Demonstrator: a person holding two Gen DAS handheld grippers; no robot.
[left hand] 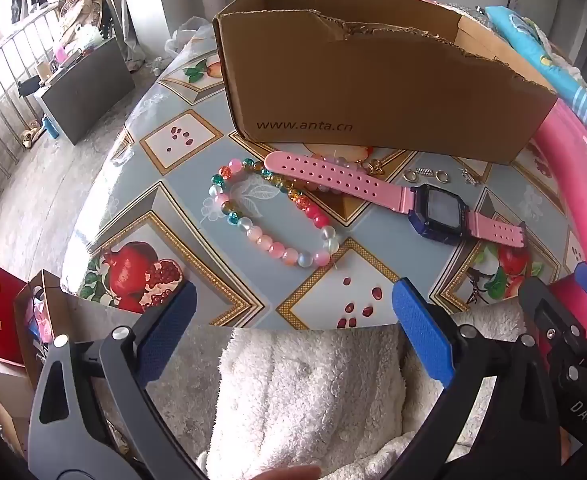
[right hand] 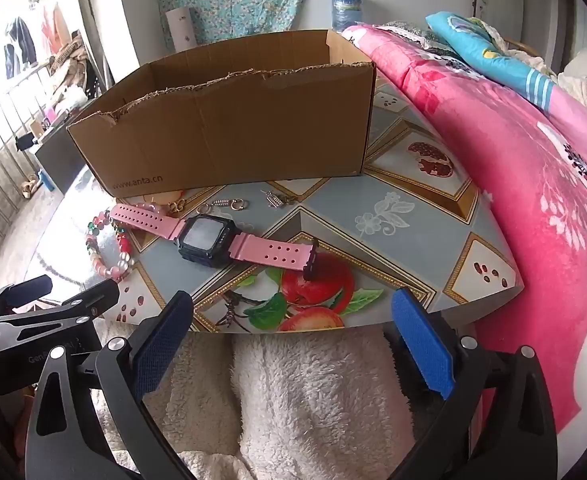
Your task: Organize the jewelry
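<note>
A pink-strapped watch (left hand: 373, 196) (right hand: 209, 236) lies on the table in front of an open cardboard box (left hand: 373, 92) (right hand: 233, 128). A multicoloured bead bracelet (left hand: 269, 216) (right hand: 109, 248) lies left of it, partly under the strap. Small silver rings and springs (left hand: 425, 174) (right hand: 233, 203) and a gold charm (left hand: 373, 168) lie by the box's front wall. My left gripper (left hand: 293, 300) is open and empty, near the table's front edge, short of the bracelet. My right gripper (right hand: 293, 312) is open and empty, short of the watch.
The round table (right hand: 413, 216) has a fruit-pattern cover. A pink floral quilt (right hand: 513, 168) borders it on the right. White fleece clothing (left hand: 313, 392) is below both grippers. Gift bags (left hand: 5, 320) stand on the floor at the left.
</note>
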